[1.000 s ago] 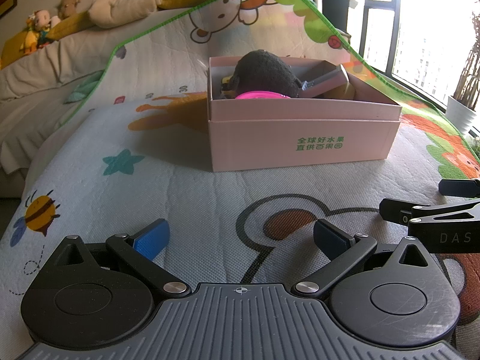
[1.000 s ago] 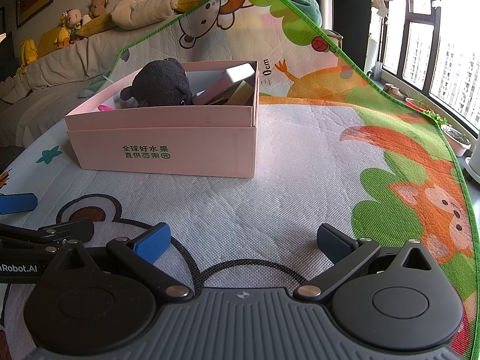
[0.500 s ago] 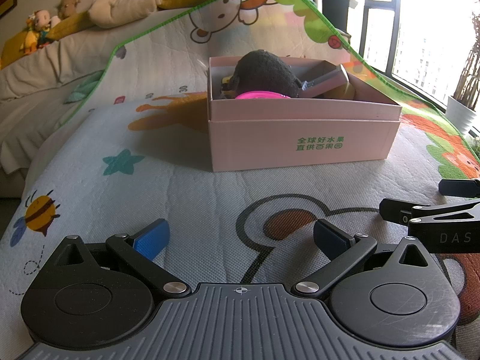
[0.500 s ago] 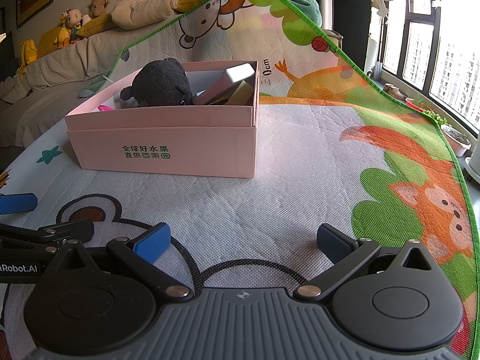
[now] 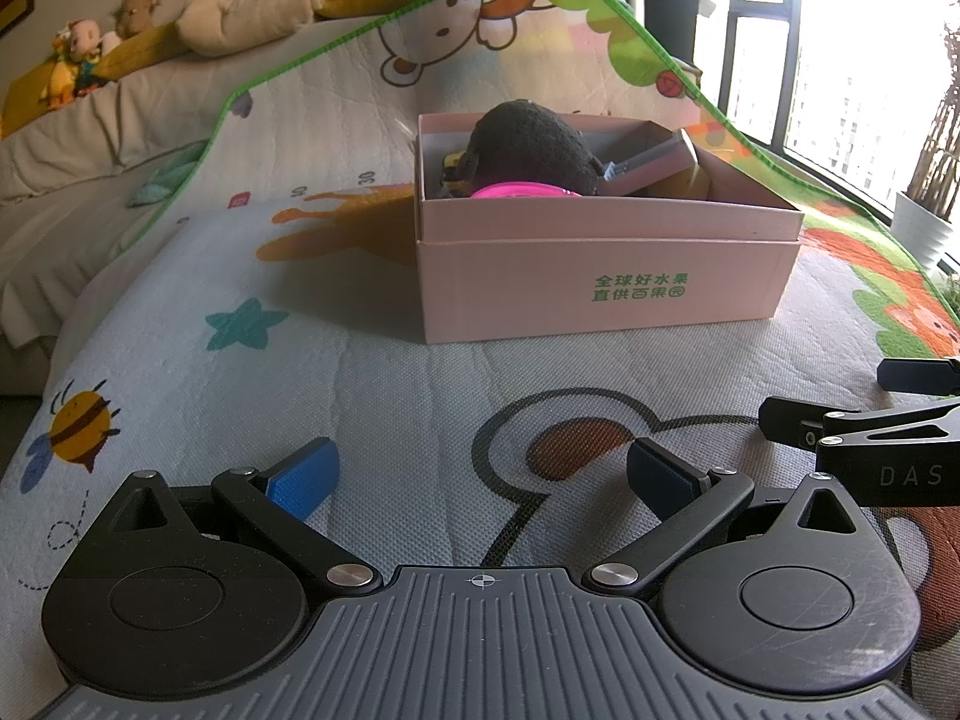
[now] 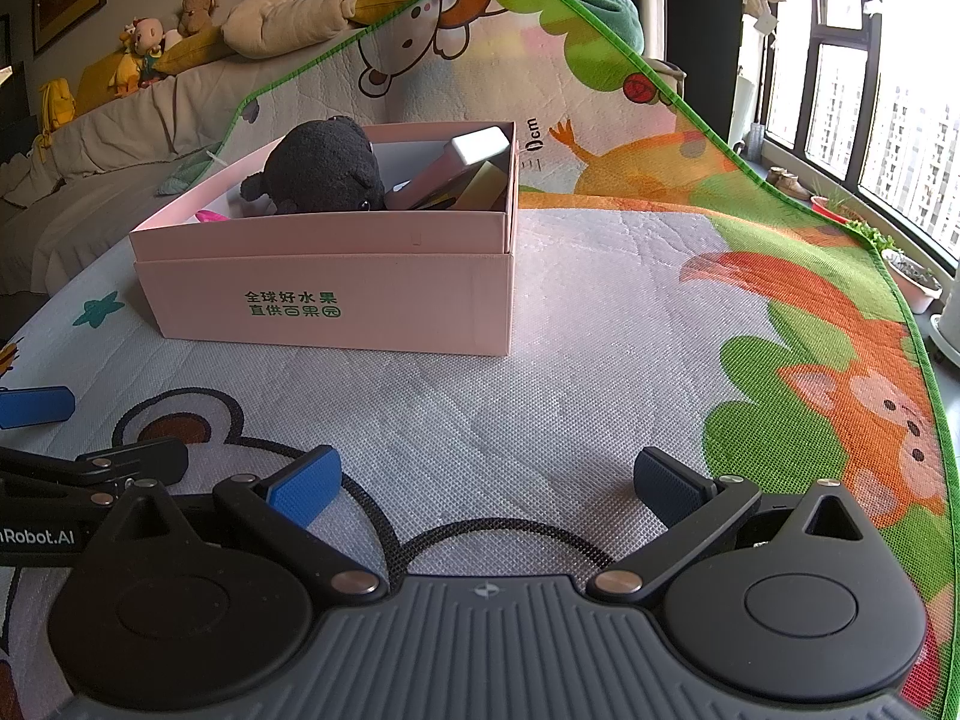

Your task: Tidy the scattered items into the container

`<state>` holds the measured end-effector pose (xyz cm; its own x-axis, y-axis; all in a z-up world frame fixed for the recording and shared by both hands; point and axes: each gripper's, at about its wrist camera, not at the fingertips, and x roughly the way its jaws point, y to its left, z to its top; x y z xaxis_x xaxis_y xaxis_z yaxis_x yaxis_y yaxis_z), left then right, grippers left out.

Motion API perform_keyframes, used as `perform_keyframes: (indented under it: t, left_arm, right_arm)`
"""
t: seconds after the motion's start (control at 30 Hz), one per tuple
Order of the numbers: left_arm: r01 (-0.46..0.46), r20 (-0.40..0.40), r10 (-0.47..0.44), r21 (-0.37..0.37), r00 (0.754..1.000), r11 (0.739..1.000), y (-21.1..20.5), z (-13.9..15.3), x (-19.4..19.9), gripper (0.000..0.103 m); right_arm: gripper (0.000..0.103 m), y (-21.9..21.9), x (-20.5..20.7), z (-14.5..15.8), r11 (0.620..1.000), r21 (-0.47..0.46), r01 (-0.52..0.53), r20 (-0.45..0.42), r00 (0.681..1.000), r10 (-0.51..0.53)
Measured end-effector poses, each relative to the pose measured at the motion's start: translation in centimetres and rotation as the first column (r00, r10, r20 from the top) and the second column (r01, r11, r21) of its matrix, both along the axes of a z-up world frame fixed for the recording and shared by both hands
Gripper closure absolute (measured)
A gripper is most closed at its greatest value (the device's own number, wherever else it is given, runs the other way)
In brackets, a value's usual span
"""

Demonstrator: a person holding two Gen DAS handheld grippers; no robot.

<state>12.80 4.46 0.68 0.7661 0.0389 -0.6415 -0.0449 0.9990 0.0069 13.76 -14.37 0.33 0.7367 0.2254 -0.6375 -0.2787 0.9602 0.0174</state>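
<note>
A pink cardboard box [image 5: 606, 282] [image 6: 336, 294] with green print stands on the play mat. Inside it lie a black plush toy [image 5: 528, 147] [image 6: 327, 171], a pink round item [image 5: 519, 192], a long pinkish box [image 6: 450, 171] and other small things. My left gripper [image 5: 480, 477] is open and empty, low over the mat, well short of the box. My right gripper [image 6: 486, 483] is open and empty, also near the mat, to the right of the left one. Each gripper's fingers show at the edge of the other's view.
The cartoon play mat [image 6: 540, 360] covers the surface and rises up behind the box. A sofa with plush toys and cushions [image 5: 150, 18] is at the back left. Windows and potted plants [image 6: 906, 276] are on the right.
</note>
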Motion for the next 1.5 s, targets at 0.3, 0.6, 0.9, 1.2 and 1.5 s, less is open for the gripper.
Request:
perform_keyframes:
  t: [0.3, 0.6, 0.9, 1.2, 1.5]
  left_arm:
    - [0.000, 0.000, 0.000, 0.000, 1.000, 1.000, 0.11, -0.07, 0.07, 0.000]
    - [0.000, 0.000, 0.000, 0.000, 1.000, 1.000, 0.10, -0.06, 0.06, 0.000]
    - [0.000, 0.000, 0.000, 0.001, 1.000, 1.000, 0.08, -0.04, 0.06, 0.000]
    - [0.014, -0.028, -0.014, -0.015, 1.000, 1.000, 0.12, 0.28, 0.17, 0.000]
    - [0.015, -0.046, -0.016, -0.017, 0.999, 1.000, 0.40, 0.29, 0.29, 0.000]
  right_arm:
    - [0.000, 0.00, 0.00, 0.00, 1.000, 0.000, 0.000, 0.000, 1.000, 0.000]
    - [0.000, -0.01, -0.02, 0.00, 1.000, 0.000, 0.000, 0.000, 1.000, 0.000]
    - [0.000, -0.04, -0.02, 0.00, 1.000, 0.000, 0.000, 0.000, 1.000, 0.000]
    - [0.000, -0.04, -0.01, -0.01, 1.000, 0.000, 0.000, 0.000, 1.000, 0.000]
    - [0.000, -0.04, -0.01, 0.00, 1.000, 0.000, 0.000, 0.000, 1.000, 0.000]
